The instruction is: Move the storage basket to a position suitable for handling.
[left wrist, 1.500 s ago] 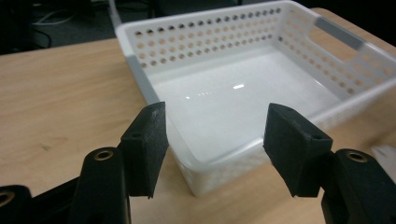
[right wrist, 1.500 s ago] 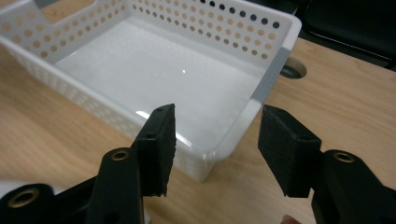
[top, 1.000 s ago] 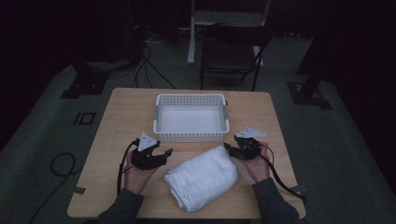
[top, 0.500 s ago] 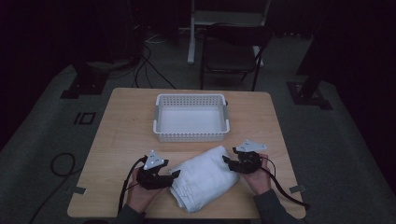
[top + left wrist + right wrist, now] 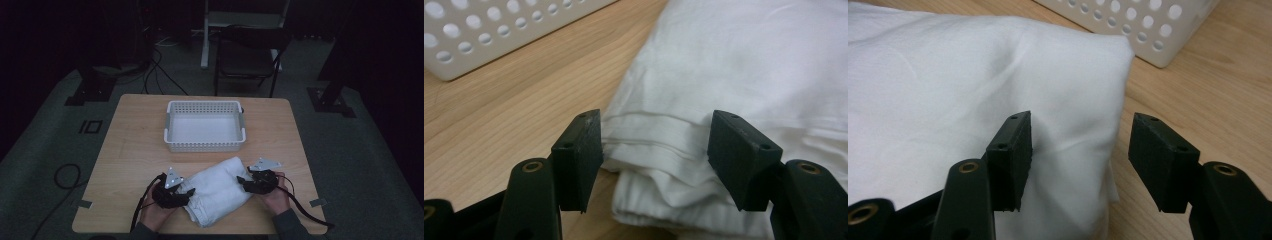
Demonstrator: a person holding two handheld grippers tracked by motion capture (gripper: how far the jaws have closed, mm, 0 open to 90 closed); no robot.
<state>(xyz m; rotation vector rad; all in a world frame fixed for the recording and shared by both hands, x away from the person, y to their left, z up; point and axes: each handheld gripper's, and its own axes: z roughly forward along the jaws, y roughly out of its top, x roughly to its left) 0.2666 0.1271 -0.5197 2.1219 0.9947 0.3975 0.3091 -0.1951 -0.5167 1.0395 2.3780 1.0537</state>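
place: recording studio | evidence: dark room, floor cables point(image 5: 160, 65), stand bases point(image 5: 87, 92)

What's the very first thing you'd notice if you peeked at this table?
A big folded white cloth lies at the near edge of the wooden table. The left gripper and the right gripper sit at its two ends, jaws apart, with the cloth's edges just between them. Behind the cloth stands an empty white basket full of little holes.
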